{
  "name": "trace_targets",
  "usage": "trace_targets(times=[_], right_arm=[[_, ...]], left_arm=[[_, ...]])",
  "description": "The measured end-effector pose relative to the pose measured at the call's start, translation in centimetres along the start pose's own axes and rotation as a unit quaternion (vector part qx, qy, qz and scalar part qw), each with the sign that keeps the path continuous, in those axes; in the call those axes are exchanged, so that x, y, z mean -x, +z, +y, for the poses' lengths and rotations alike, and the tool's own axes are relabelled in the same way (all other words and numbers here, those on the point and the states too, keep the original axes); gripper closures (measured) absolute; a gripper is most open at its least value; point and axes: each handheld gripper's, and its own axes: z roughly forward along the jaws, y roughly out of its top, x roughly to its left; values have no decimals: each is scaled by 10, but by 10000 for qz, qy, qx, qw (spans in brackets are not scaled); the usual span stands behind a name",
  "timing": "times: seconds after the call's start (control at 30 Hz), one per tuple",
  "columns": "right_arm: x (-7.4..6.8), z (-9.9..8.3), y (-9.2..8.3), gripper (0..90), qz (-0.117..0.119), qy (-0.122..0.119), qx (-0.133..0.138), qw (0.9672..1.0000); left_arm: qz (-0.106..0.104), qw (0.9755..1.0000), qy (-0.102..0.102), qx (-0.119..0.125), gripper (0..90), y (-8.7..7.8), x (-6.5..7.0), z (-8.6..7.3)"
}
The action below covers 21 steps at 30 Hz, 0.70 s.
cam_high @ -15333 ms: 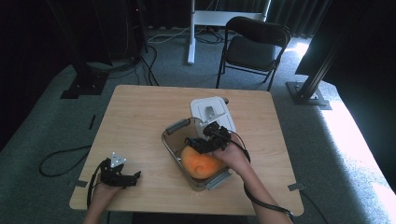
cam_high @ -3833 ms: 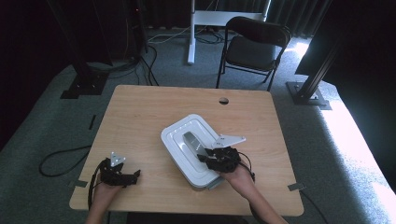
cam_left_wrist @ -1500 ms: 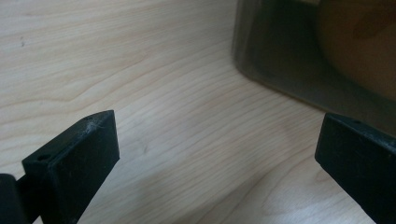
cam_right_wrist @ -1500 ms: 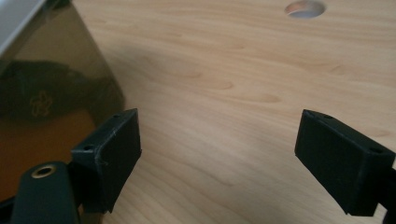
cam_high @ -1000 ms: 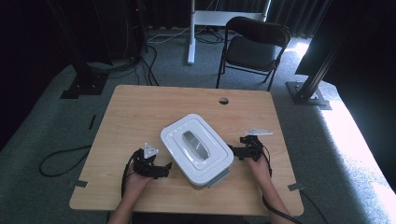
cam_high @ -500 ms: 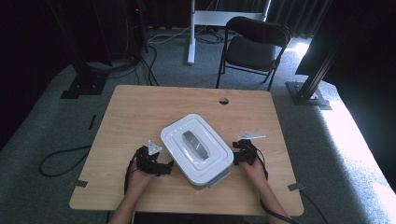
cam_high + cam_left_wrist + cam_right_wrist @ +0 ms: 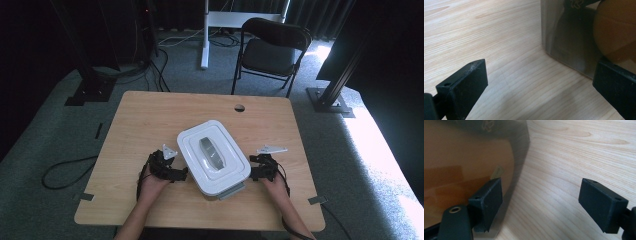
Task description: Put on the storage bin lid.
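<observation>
A clear container with a white lid (image 7: 214, 155) stands in the middle of the wooden table (image 7: 150, 120). Through its wall (image 7: 569, 42) I see an orange thing (image 7: 616, 27) inside; the same orange thing (image 7: 461, 170) shows behind the container's rounded corner (image 7: 521, 152). My left gripper (image 7: 182, 174) lies low against the container's left side, open (image 7: 539, 90), with bare wood and the container's corner between its jaws. My right gripper (image 7: 252, 172) sits at the right side, open (image 7: 544, 202). Its jaws have just been closing a little, one jaw in front of the wall, with nothing gripped.
A black folding chair (image 7: 272, 50) stands beyond the table's far edge. A cable hole (image 7: 239, 107) sits near that edge. A black cable (image 7: 65, 167) loops on the carpet at the left. Black stands flank the table.
My left gripper has slid right, up to the container's left side. My right gripper has edged slightly closer to the right side. The container has not moved.
</observation>
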Motion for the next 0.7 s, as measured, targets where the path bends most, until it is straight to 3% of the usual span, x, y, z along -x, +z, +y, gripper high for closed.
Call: trace_targets(times=[0.2, 0.43, 0.67, 0.7], right_arm=[[0, 0, -5, 197, 107, -20, -93, 9999], [1, -2, -15, 198, 151, 67, 31, 9999], [4, -6, -19, 149, 198, -1, 49, 9998], [3, -8, -20, 139, 77, -95, 70, 9999]], left_arm=[[-36, 10000, 12, -26, 2, 8, 0, 8], [-107, 9999, 55, -1, 2, 17, 6, 19], [-283, 9996, 8, 24, 2, 20, 4, 17], [-262, 9997, 29, 15, 2, 20, 3, 13]])
